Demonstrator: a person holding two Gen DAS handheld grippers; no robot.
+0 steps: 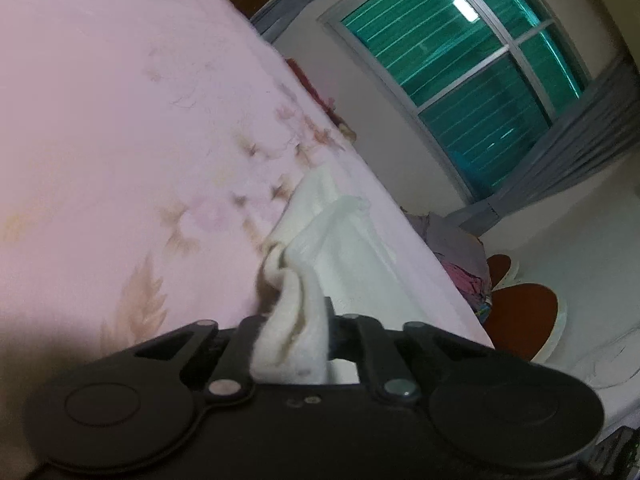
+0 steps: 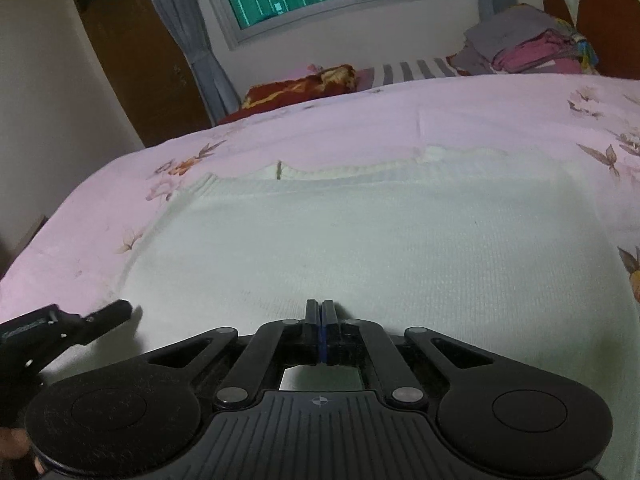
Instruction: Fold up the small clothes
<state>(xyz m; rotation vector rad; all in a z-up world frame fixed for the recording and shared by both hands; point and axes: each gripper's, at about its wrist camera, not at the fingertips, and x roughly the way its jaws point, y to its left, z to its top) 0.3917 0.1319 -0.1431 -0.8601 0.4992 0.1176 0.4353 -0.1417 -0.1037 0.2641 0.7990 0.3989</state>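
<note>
left wrist view: left gripper (image 1: 294, 320) has its jaws pinched on a bunched fold of the white knitted garment (image 1: 340, 248). cloth fills the gap between the fingers and rises in a crumpled ridge just ahead of them. the rest of the garment trails away flat over the pink floral bedsheet (image 1: 120, 140). this view is tilted and somewhat blurred. it alone shows the window (image 1: 460, 68) at full width, with grey curtains (image 1: 580, 152) on both sides.

right wrist view: right gripper (image 2: 319, 312) has its fingers fully together, blue pads meeting. whether an edge of cloth is nipped between the tips cannot be told; the tips sit at the near hem of the garment (image 2: 360, 240). only here is the garment seen whole: spread flat across the sheet (image 2: 360, 112), ribbed band at the far edge, covering most of the middle of the bed.

this view also shows the left gripper (image 2: 116, 312) from the side, low at the garment's left near corner, with part of the hand (image 2: 14, 440) behind it at the frame edge.

seen here only: a brown wardrobe (image 2: 132, 60) on the left wall, a red patterned cloth (image 2: 300, 84) at the far bed edge. the pile of folded clothes (image 2: 520, 44) at far right appears in both views.
</note>
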